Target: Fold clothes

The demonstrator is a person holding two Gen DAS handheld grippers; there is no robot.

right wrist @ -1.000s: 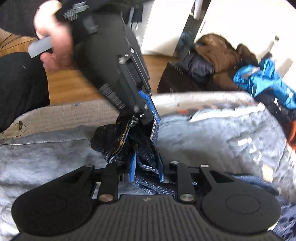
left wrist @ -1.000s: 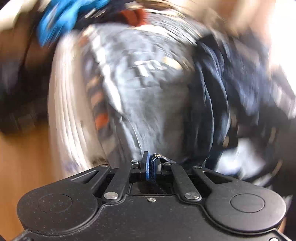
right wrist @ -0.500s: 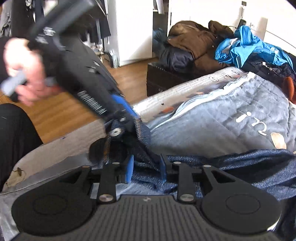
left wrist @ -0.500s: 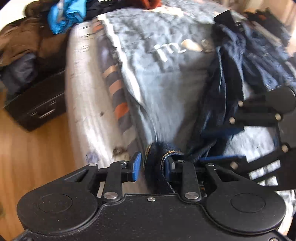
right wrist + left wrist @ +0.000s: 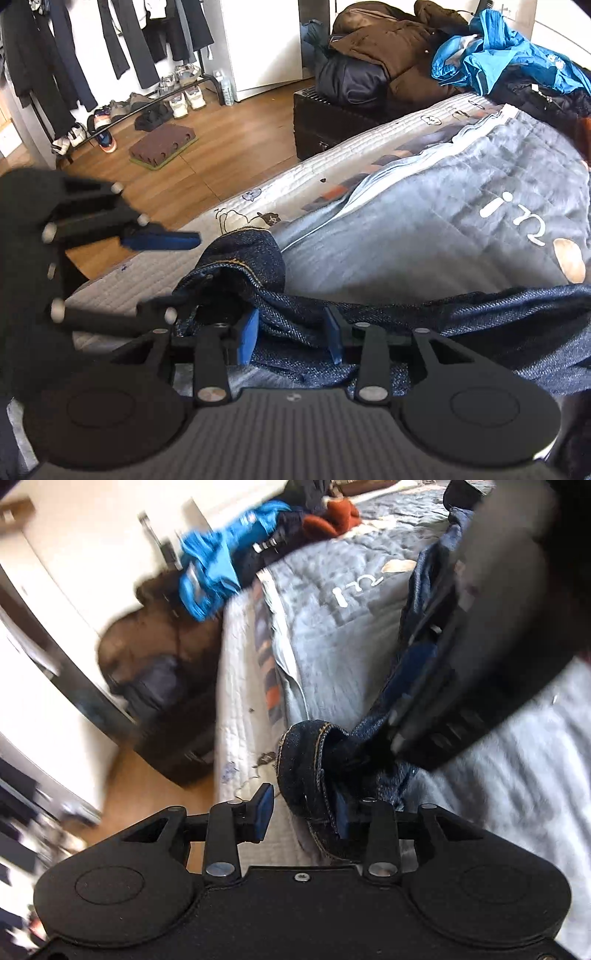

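Note:
Dark blue jeans (image 5: 255, 262) lie bunched on a grey quilt (image 5: 424, 229) on the bed. In the left wrist view the jeans' hem (image 5: 306, 760) loops between my left gripper's (image 5: 303, 808) spread blue pads, which stand open around it. My right gripper (image 5: 291, 332) is open too, with denim lying loosely between its pads. The right gripper shows in the left wrist view (image 5: 480, 657) as a blurred black body close over the jeans. The left gripper shows at the left of the right wrist view (image 5: 159, 273), jaws spread.
The mattress edge (image 5: 295, 177) drops to a wooden floor (image 5: 221, 147). A black case (image 5: 332, 122) with brown and dark coats stands beside the bed. A blue jacket (image 5: 491, 62) and other clothes lie at the far end. Hanging clothes and shoes (image 5: 122, 103) line the wall.
Both grippers have opened wider and let go of the denim. The left gripper has swung and moved apart from the right one; the jeans hem has sunk onto the bed.

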